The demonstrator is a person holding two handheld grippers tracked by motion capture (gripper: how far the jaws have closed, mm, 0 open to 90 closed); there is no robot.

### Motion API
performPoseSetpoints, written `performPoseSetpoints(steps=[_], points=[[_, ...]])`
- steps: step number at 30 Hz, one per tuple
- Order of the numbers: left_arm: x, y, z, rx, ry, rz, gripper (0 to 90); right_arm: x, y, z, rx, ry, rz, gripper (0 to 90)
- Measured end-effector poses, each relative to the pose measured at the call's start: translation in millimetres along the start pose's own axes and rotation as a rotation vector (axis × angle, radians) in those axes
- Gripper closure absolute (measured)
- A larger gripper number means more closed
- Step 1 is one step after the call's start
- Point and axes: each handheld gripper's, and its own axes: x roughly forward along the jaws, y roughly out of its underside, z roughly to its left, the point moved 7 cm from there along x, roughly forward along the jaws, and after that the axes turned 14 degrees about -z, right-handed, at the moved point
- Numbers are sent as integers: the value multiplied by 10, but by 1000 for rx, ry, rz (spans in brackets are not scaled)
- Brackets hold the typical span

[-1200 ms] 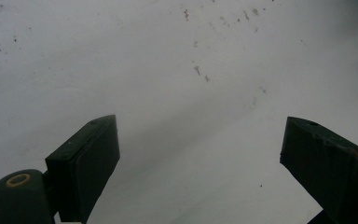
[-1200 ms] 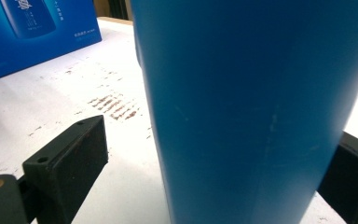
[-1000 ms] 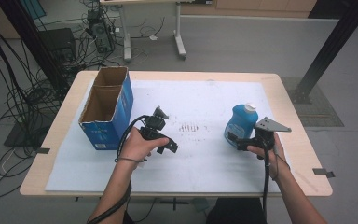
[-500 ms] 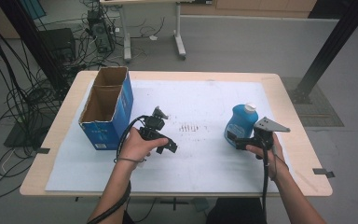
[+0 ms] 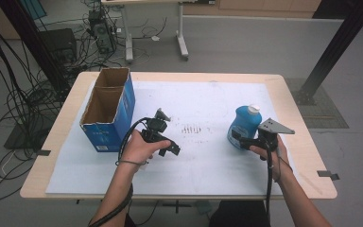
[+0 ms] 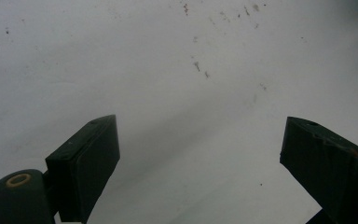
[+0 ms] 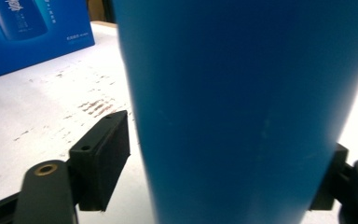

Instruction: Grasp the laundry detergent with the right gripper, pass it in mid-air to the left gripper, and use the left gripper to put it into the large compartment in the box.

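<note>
Nothing has shifted since a second ago: both of my hands and the blue bottle (image 5: 244,127) sit where they were. I hold my right gripper (image 5: 244,141) at the base of that bottle, which stands upright on the right part of the white sheet (image 5: 208,104) covering the table (image 5: 293,118). In the right gripper view the bottle's blue body (image 7: 233,112) stands between my two black jaws. The left jaw is a little clear of the bottle's side, with a sliver of sheet showing between them. The right jaw is mostly hidden behind the bottle. So the jaws bracket the bottle, but I cannot tell whether they are gripping it. The grey plate (image 5: 275,126) on top of this gripper points away to the right.

My left gripper (image 5: 166,143) rests low over the middle of the sheet, released, its jaws spread wide apart with nothing between them. Its own view shows bare white sheet (image 6: 177,93) flecked with small dark marks.

A patch of brownish scuffs (image 5: 192,128) lies on the sheet between my two grippers. At the table's left side stands an open blue cardboard box (image 5: 111,124), well apart from the bottle. Beyond the table is grey floor (image 5: 246,42), with tangled black cables (image 5: 14,85) at the left and a white-legged desk (image 5: 182,33) behind.
</note>
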Motion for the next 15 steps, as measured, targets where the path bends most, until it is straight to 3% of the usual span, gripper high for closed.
performPoseSetpoints(steps=[15], points=[[-14,-9,1,-5,-5,-4,122,15,43,-1,-6,7,-12,330]])
